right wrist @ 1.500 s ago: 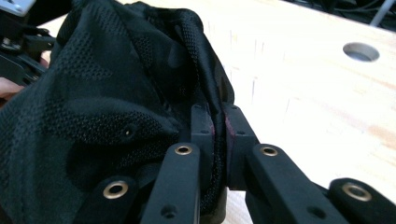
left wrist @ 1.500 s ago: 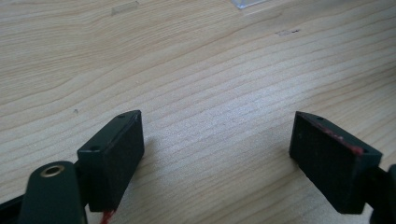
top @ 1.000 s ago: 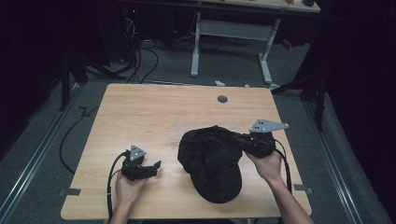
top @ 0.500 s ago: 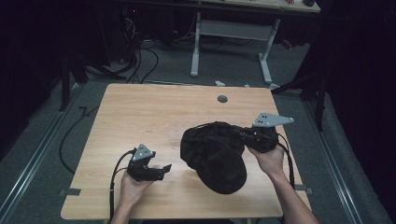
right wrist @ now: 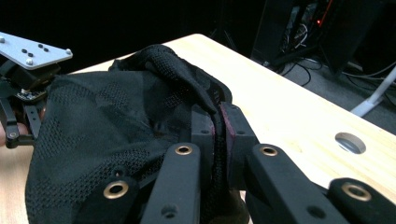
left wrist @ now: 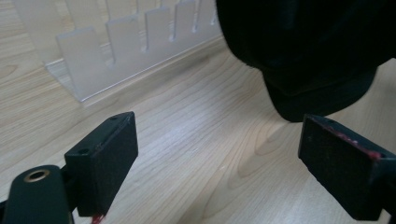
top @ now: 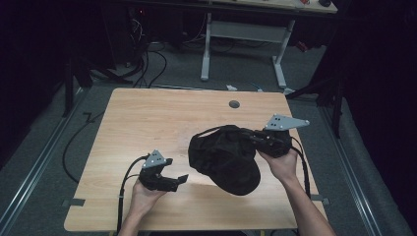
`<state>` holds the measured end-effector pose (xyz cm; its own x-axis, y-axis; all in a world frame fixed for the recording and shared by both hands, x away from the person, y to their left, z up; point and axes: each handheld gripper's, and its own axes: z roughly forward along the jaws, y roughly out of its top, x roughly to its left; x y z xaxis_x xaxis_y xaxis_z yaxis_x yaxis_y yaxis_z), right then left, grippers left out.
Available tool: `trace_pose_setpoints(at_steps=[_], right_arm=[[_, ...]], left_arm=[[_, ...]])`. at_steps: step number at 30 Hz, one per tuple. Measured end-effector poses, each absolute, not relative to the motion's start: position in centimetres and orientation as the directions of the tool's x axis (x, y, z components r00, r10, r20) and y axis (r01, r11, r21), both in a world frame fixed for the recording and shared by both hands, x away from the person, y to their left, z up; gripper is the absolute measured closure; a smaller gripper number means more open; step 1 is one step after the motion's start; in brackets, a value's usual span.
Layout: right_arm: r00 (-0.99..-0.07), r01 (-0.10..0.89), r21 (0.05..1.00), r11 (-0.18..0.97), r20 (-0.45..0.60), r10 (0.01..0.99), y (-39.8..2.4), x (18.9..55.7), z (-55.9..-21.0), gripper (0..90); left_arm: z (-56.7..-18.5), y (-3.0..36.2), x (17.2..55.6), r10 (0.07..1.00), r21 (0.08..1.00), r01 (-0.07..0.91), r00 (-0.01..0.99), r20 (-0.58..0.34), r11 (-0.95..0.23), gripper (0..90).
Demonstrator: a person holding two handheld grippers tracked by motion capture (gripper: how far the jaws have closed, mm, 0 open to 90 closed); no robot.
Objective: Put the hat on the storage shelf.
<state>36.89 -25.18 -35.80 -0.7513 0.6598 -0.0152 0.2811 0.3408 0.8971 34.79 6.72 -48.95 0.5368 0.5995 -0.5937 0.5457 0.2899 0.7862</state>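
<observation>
One cap: a black mesh cap (top: 225,158) sits right of centre on my bench (top: 147,118), its brim end toward my near edge
Cap's long axis: it slants from my right hand, up and away, down to the brim near the front edge
Right tongs (right wrist: 217,122): clamped tight on a fold of the cap's fabric at its far right edge, holding that side up
Left tongs (top: 169,181): spread wide, nothing between them, hovering low over the wood
Direction from left tongs: the cap lies to their right and a little ahead, near but apart; in the left gripper view the brim (left wrist: 322,100) hangs just beyond my jaw on that side
Nearer hand: my right already has it; my left is the free one
Other things: one clear slotted rack (left wrist: 126,44) behind, one round hole (top: 234,104) in the bench
Tongs: two
</observation>
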Motion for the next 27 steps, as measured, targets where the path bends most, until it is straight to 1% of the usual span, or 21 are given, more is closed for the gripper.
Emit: trace_pose_setpoints(at_steps=[12, 19, 27], right_arm=[[-0.789, 0.246, 0.914, 0.323, -0.005, 0.614, -23.8, 37.2, -34.9, 85.2], [-0.813, 0.223, 0.92, 0.321, -0.007, 0.583, -23.3, 37.4, -34.8, 85.2], [-0.83, 0.215, 0.929, 0.302, 0.01, 0.558, -23.1, 37.5, -34.9, 85.3]], left_arm=[[-48.3, 5.8, 34.9, 0.565, 0.782, 0.557, 0.564, -0.603, 0.278, 10.8], [-47.6, 5.1, 34.8, 0.514, 0.771, 0.572, 0.588, -0.624, 0.281, 10.5], [-47.3, 4.8, 34.9, 0.5, 0.768, 0.583, 0.598, -0.627, 0.267, 10.5]])
